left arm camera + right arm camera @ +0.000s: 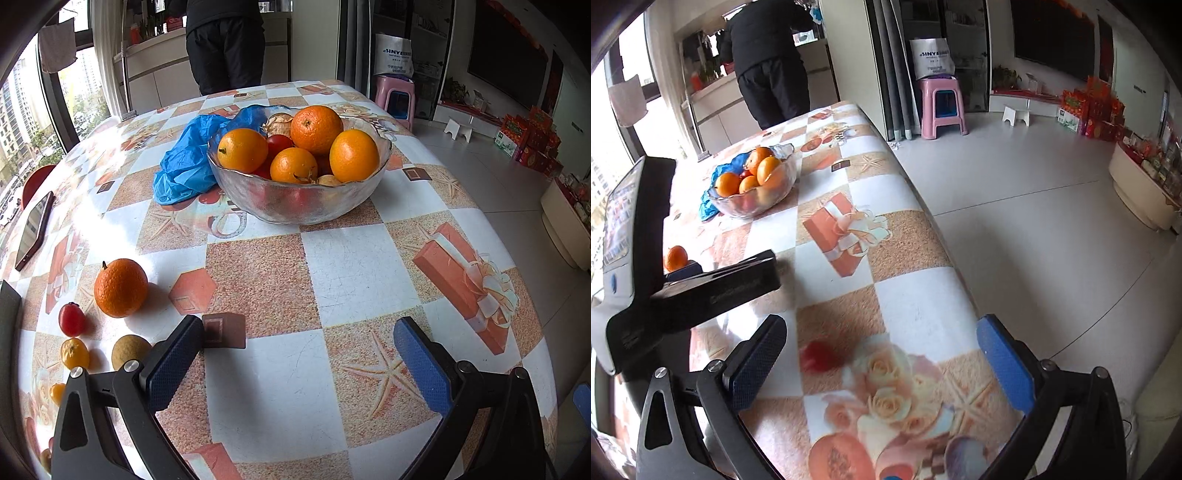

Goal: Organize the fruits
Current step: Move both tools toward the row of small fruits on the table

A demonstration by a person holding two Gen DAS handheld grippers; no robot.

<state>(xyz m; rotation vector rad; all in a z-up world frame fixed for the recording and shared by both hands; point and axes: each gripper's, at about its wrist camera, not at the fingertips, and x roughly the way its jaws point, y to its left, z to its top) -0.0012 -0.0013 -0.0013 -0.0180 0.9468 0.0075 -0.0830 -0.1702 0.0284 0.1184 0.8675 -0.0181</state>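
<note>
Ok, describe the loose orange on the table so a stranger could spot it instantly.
Start at the glass fruit bowl on the checked tablecloth, then look toward the near left corner, where small fruits lie loose. The orange is the biggest there, round and pebbled, beside a red cherry tomato and a brownish longan.

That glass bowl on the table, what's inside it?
The glass bowl holds four oranges on top, a red tomato between them, and papery-husked fruits at the back and front. Reddish shapes show through the glass lower down, but the oranges cover them.
</note>
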